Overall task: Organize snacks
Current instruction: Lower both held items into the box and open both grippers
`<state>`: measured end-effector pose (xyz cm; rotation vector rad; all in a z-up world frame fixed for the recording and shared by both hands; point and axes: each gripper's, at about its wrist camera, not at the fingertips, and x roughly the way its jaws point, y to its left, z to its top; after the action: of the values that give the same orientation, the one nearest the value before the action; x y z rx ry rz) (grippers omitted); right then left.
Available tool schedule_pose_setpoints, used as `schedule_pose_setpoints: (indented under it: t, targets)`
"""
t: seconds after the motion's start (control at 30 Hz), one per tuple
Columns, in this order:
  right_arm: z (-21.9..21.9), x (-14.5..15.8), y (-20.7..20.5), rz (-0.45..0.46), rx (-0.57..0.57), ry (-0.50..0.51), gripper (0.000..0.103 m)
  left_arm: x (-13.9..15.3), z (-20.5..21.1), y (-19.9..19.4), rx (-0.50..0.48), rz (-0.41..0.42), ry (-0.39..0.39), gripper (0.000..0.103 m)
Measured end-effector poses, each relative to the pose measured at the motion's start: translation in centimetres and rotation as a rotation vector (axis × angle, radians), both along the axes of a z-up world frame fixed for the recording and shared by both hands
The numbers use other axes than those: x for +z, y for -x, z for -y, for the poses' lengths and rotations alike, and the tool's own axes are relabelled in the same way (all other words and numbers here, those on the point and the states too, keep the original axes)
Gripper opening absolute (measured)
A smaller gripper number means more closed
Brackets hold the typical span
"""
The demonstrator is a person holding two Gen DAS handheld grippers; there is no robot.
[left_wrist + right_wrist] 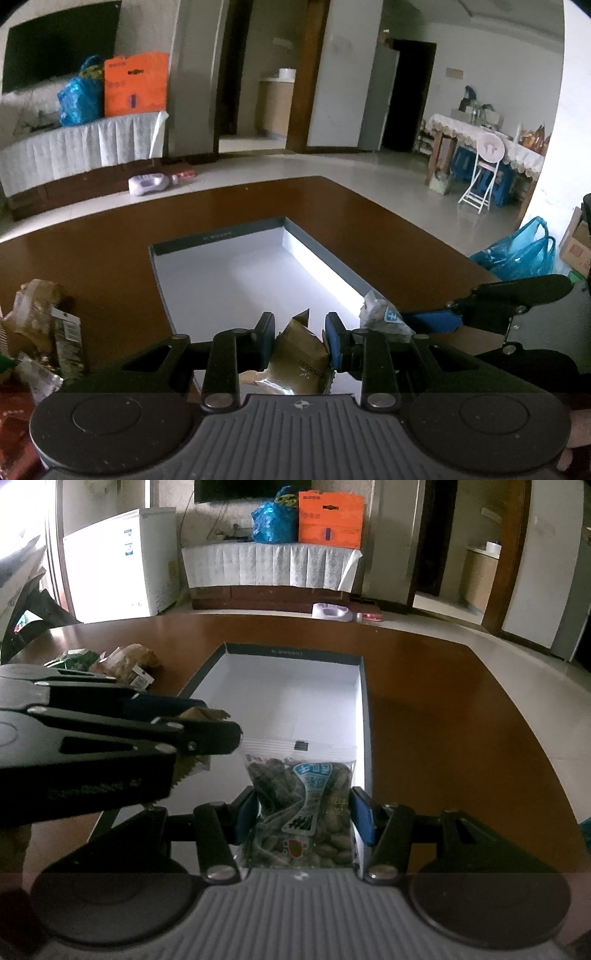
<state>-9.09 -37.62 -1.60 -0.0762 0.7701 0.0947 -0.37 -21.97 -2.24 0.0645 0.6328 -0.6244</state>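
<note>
Currently both fingers are closing on cargo over the open white box on the desk: left gripper pinching a brown packet, right gripper clamping a clear nut bag, apparently for dropping in, with loose snacks waiting left of the fingers.

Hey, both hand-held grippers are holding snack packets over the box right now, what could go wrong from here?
1. The left hand-held gripper and right hand-held gripper sit very close over the near end of the box; they could bump.
2. The brown packet is pinched near its edge and might slip out.
3. The nut bag hangs by the box's right wall and could catch on it or land outside.
</note>
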Motion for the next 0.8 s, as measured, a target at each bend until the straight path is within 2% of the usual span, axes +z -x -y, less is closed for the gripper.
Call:
schedule_pose_setpoints:
  t: [0.27,0.57,0.8]
  targets:
    - [-0.3,-0.4,-0.4,-0.017,0.015,0.017,0.055,-1.0,0.6,-0.9,-0.01,-0.026,-0.007,0.033]
    - [-0.9,-1.0,-0.9,-0.027,0.026,0.037,0.056,-1.5,0.6,-1.4,0.005,-0.043,-0.005,0.041]
    - [-1.2,-1.0,-1.0,-0.017,0.028,0.04,0.061,-1.5,0.4,-1.2,0.013,-0.031,0.002,0.056]
